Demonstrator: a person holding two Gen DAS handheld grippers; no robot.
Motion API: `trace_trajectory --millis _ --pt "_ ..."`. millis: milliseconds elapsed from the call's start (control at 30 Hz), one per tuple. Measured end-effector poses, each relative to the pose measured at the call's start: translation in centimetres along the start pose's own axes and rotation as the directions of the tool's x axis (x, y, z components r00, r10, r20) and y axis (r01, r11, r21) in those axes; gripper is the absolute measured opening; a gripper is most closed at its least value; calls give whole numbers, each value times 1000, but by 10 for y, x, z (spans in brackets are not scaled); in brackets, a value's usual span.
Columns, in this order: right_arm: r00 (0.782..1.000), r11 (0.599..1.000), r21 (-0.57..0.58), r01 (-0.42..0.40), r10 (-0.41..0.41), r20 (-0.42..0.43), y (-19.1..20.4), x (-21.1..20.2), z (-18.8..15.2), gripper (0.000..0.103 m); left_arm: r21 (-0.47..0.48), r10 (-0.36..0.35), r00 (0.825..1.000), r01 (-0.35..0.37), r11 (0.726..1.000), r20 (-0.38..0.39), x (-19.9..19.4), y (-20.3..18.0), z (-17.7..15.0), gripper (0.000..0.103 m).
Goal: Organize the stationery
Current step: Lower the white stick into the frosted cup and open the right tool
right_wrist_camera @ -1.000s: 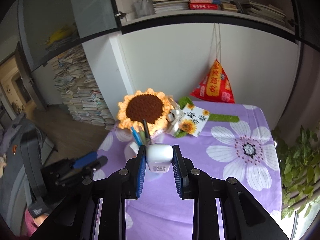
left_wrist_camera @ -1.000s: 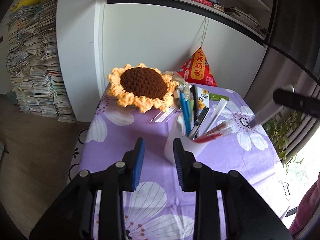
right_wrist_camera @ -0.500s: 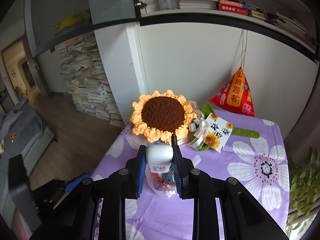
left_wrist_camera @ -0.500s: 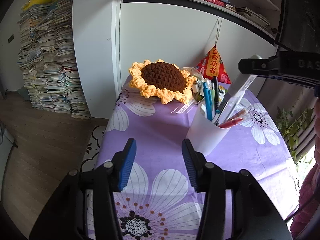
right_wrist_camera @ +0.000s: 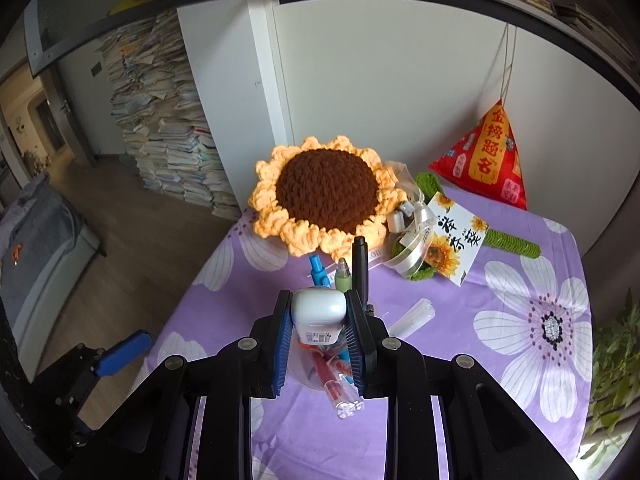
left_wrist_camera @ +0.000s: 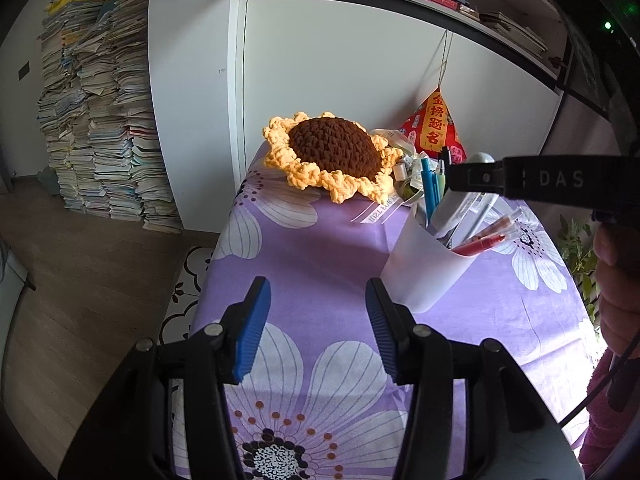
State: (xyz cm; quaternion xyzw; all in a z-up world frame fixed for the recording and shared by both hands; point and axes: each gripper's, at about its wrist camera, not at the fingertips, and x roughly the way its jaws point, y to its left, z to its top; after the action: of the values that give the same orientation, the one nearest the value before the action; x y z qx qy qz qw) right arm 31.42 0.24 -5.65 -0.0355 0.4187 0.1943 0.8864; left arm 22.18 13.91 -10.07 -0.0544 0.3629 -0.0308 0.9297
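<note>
Held item: a white, rounded plastic correction-tape case [right_wrist_camera: 319, 309], clamped in the right claw [right_wrist_camera: 318, 332] directly above the translucent white plastic pen cup [left_wrist_camera: 424, 264].
Handling: likely light, stiff, slippery; flat sides suited the pads.
Left claw [left_wrist_camera: 316, 326]: apart, empty, cup just ahead-right.
Change: a second earlier, the right claw was farther from the cup; the left's jaws were narrower.
Bench [left_wrist_camera: 320, 248]: purple floral cloth.

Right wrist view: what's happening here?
A person with two handheld grippers is tidying stationery on a purple floral table. The right gripper has its jaws shut on a white correction-tape-like item, held over the white pen cup, which already holds pens and markers. It has not been released. The left gripper hangs open and empty just in front of the cup. A crocheted sunflower lies behind.
</note>
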Motion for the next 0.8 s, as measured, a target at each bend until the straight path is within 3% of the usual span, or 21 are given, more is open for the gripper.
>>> trace_trajectory --millis 800 --pt "995 996 94 7 2 -101 -8 26 -1 26 9 -20 999 20 1000 -25 5 -4 -3 48"
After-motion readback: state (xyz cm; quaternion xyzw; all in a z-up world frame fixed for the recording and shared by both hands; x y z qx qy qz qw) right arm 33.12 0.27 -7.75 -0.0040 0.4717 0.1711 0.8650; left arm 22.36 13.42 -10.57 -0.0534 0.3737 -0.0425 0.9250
